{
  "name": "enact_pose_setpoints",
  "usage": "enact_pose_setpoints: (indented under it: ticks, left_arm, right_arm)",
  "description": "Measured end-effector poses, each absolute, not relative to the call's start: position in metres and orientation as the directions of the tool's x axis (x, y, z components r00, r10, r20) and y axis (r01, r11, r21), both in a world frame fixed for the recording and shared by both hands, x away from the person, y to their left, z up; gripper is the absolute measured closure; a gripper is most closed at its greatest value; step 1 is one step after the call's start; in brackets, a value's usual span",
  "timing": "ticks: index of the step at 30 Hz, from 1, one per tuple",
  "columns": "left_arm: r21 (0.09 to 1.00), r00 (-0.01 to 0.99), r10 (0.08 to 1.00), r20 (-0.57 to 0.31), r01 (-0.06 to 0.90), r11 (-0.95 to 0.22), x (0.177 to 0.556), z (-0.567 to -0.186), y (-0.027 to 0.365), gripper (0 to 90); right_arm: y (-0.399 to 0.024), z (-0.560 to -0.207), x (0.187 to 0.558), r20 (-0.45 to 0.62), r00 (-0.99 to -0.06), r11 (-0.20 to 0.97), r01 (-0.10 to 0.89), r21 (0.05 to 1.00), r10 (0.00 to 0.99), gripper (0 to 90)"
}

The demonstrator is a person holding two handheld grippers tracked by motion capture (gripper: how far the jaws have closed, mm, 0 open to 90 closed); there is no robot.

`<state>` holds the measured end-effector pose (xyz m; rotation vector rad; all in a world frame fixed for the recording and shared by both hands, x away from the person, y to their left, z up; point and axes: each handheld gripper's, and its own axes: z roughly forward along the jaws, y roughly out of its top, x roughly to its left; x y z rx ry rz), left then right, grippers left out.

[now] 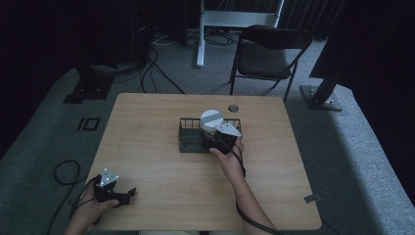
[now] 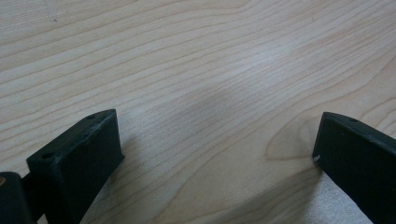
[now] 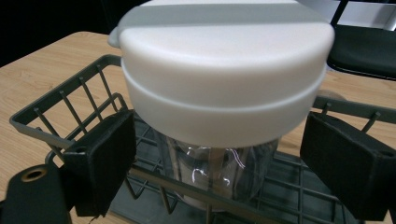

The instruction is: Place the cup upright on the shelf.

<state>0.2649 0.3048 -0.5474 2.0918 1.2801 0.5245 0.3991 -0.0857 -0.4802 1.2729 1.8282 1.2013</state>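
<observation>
A clear jar with a wide white lid [image 1: 212, 119] stands upright inside a dark wire basket [image 1: 188, 136] near the middle of the wooden table [image 1: 161, 171]. My right gripper [image 1: 209, 138] reaches in at the basket's near right side. In the right gripper view the jar [image 3: 219, 93] sits between the two black pads, and the basket's rim [image 3: 56, 100] runs behind them. The right gripper [image 3: 219, 156] is open, with a gap between each pad and the glass. My left gripper [image 1: 128, 195] rests at the table's near left corner. It [image 2: 217, 140] is open over bare wood.
A small round grommet hole [image 1: 233, 107] lies just beyond the basket. A folding chair [image 1: 269, 54] stands on the carpet past the table's far edge. Cables [image 1: 66, 171] trail on the floor at the left.
</observation>
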Motion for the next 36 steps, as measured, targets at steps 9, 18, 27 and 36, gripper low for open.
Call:
enact_pose_setpoints:
  ticks: [9,18,27,36]
  left_arm:
    - [0.687,0.451,0.893,0.013,0.645,-0.336,0.265,-0.547,0.305,1.4]
    - [0.687,0.451,0.893,0.013,0.645,-0.336,0.265,-0.547,0.305,1.4]
    - [0.687,0.451,0.893,0.013,0.645,-0.336,0.265,-0.547,0.305,1.4]
    - [0.687,0.451,0.893,0.013,0.645,-0.336,0.265,-0.547,0.305,1.4]
  right_arm:
    - [-0.091,-0.480,0.392,0.018,-0.370,0.131,0.374,0.918,0.929,10.6]
    - [-0.100,-0.476,0.380,0.019,-0.383,0.130,0.359,0.924,0.924,10.7]
    - [-0.112,-0.476,0.367,0.017,-0.398,0.134,0.349,0.927,0.917,10.6]
    - [-0.128,-0.479,0.358,0.016,-0.390,0.132,0.350,0.927,0.921,10.6]
